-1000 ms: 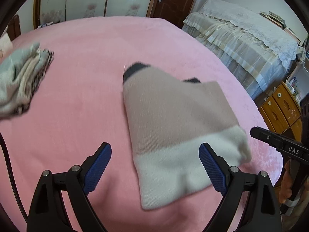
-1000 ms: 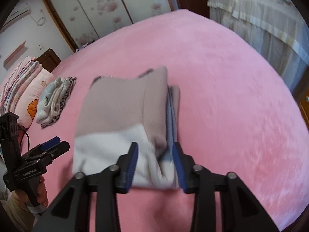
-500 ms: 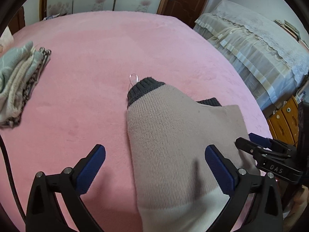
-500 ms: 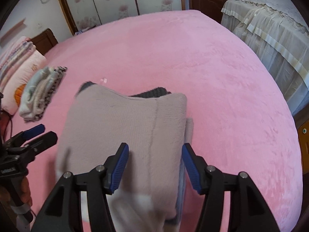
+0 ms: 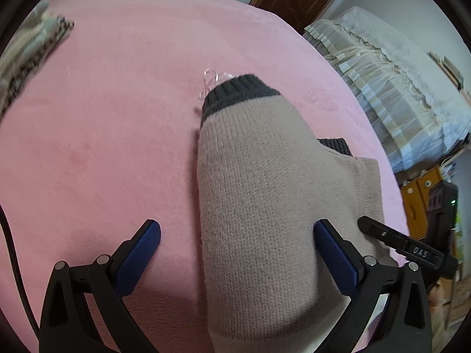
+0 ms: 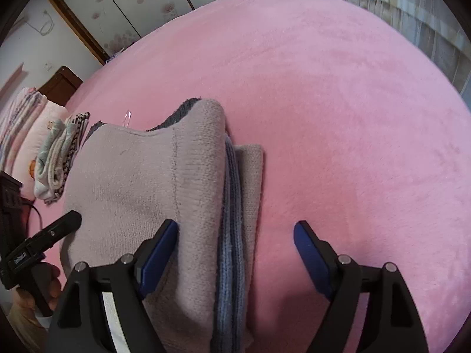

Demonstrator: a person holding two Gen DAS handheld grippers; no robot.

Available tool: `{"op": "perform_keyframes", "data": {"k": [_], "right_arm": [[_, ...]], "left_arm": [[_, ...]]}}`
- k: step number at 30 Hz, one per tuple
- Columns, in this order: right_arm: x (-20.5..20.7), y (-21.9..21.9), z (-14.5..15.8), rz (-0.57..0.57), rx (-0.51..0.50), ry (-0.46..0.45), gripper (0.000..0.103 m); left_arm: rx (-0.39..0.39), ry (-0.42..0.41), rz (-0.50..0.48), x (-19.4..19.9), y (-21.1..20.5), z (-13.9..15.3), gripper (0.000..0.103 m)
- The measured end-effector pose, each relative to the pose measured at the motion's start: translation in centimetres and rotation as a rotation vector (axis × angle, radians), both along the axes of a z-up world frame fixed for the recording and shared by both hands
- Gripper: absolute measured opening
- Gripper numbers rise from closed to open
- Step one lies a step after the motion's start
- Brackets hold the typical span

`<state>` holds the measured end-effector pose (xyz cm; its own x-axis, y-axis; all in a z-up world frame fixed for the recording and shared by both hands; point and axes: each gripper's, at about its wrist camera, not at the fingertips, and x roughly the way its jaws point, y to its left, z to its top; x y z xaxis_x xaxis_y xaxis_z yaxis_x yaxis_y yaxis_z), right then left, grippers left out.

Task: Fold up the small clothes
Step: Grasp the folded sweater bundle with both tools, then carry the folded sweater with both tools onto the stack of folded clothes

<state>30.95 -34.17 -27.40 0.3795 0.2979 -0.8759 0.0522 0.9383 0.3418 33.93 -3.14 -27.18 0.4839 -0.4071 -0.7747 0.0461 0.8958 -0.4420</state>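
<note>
A small beige knit sweater (image 5: 265, 194) with dark grey cuffs lies folded on the pink bed cover (image 5: 103, 132). In the right wrist view the sweater (image 6: 153, 182) shows blue-grey knit layers at its right folded edge. My left gripper (image 5: 237, 253) is open, its jaws astride the sweater's left edge. My right gripper (image 6: 235, 250) is open wide, astride the sweater's right folded edge. Neither gripper holds the cloth. The right gripper's tip (image 5: 394, 241) shows in the left wrist view, and the left gripper's tip (image 6: 50, 235) in the right wrist view.
A stack of folded clothes (image 6: 59, 158) lies at the far left of the bed, also in the left wrist view (image 5: 26, 50). Pillows (image 6: 26, 126) sit behind it. A small clear plastic loop (image 5: 210, 79) lies by the sweater's cuff. A lace-covered bed (image 5: 397, 82) and wooden drawers (image 5: 424, 200) stand to the right.
The right gripper opened from shut on the sweater's folded edge to wide open. Both grippers moved forward over the sweater, so its white hem slid out of view.
</note>
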Motion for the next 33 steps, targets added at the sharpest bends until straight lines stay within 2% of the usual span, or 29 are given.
{"op": "perform_keyframes", "data": {"k": [4,6,7,8,11,15,18,19,20,21,23,26,29,33], "right_arm": [[0.4,-0.2,-0.5,0.024,0.037,0.007,0.079],[0.7,-0.2,-0.6,0.047,0.082,0.019,0.07],[0.8,-0.4,-0.7,0.058,0.114,0.025,0.059],[1.0,-0.4,-0.8,0.068,0.152,0.034,0.053],[1.2,-0.4,-1.1,0.071,0.157,0.05,0.054],[1.7,-0.8,-2.2,0.038,0.219,0.084,0.061],[1.8,-0.2,-2.2,0.045,0.214,0.084,0.062],[1.9,-0.1,-2.2,0.048,0.214,0.083,0.06],[1.9,0.1,-2.1,0.054,0.225,0.081,0.052],[1.8,0.1,-2.0,0.053,0.226,0.077,0.048],[1.5,0.6,-1.4,0.055,0.21,0.059,0.038],[0.9,1.6,-0.4,0.043,0.144,0.031,0.035],[0.5,2.4,0.5,0.02,0.108,0.009,0.033],[-0.5,2.7,2.1,-0.021,0.104,-0.016,0.032]], "left_arm": [[-0.049,0.022,-0.009,0.1,0.6,-0.9,0.103],[-0.046,0.023,-0.021,0.0,0.4,-0.9,0.103],[-0.047,0.026,-0.03,0.0,0.3,-0.9,0.103],[-0.05,0.032,-0.045,0.1,0.0,-0.9,0.103],[-0.045,0.041,-0.066,0.1,-0.5,-1.1,0.103],[-0.061,0.054,-0.066,0.4,-0.5,-1.2,0.103],[-0.064,0.055,-0.071,0.4,-0.4,-1.2,0.101],[-0.073,0.049,-0.078,0.3,-0.4,-1.1,0.093],[-0.088,0.047,-0.091,0.2,-0.4,-0.9,0.079],[-0.103,0.045,-0.102,0.2,-0.6,-0.8,0.073],[-0.071,0.025,-0.089,-0.2,-1.2,-0.3,0.065],[-0.038,-0.01,-0.07,-1.0,-1.6,0.7,0.055],[-0.037,-0.034,-0.049,-1.8,-1.5,1.6,0.049],[-0.031,-0.059,-0.037,-3.0,-1.7,3.5,0.046]]}}
